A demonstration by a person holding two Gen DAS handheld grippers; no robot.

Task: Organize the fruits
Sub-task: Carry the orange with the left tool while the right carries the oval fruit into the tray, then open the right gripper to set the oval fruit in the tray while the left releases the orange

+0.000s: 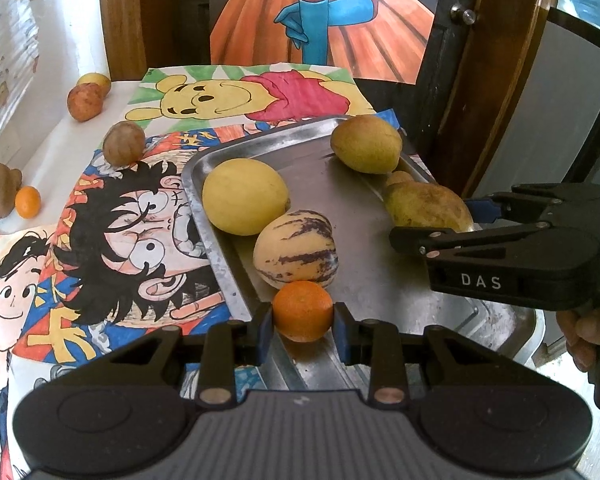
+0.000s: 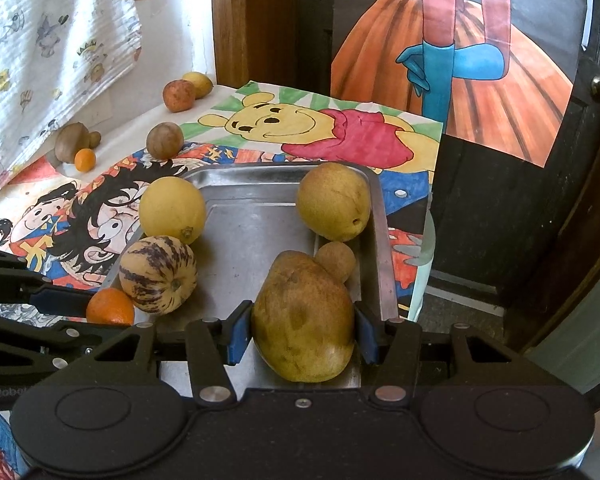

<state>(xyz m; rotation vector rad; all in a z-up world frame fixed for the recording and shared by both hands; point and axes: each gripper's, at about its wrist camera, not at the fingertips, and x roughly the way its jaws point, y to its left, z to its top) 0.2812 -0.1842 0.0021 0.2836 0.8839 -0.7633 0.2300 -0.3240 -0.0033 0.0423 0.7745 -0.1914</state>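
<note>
A: What does the left gripper (image 1: pixel 303 326) have?
B: Its jaws are pinching a small orange (image 1: pixel 303 310) at the near rim of the metal tray (image 1: pixel 360 280). The blue pads press on both sides of the fruit; its underside is hidden behind the gripper body.
A: And the right gripper (image 2: pixel 303 334)?
B: Its jaws are clamped on a big brownish pear (image 2: pixel 303 320) over the tray's right side. Whether the pear rests on the metal or hangs just above it, I can't tell; the bottom is cut off by the gripper.
A: Anything else in the tray?
B: A yellow round fruit (image 1: pixel 245 196) and a purple-striped melon (image 1: pixel 296 250) along the left rim, touching each other, and a yellow-green fruit (image 2: pixel 334 200) in the far right corner. A small tan ball (image 2: pixel 335 260) peeks from behind the pear; only part shows.
A: Off the tray?
B: On the worktop (image 1: pixel 76 132), over cartoon drawings (image 1: pixel 112 232), a brown round fruit (image 1: pixel 123 142). Further left, a reddish fruit (image 1: pixel 84 101) half covers a yellow one, and a tiny orange fruit (image 1: pixel 28 201) touches a brown lumpy one at the frame's blurred edge. A hand (image 1: pixel 584 334) shows partly under the right gripper.
</note>
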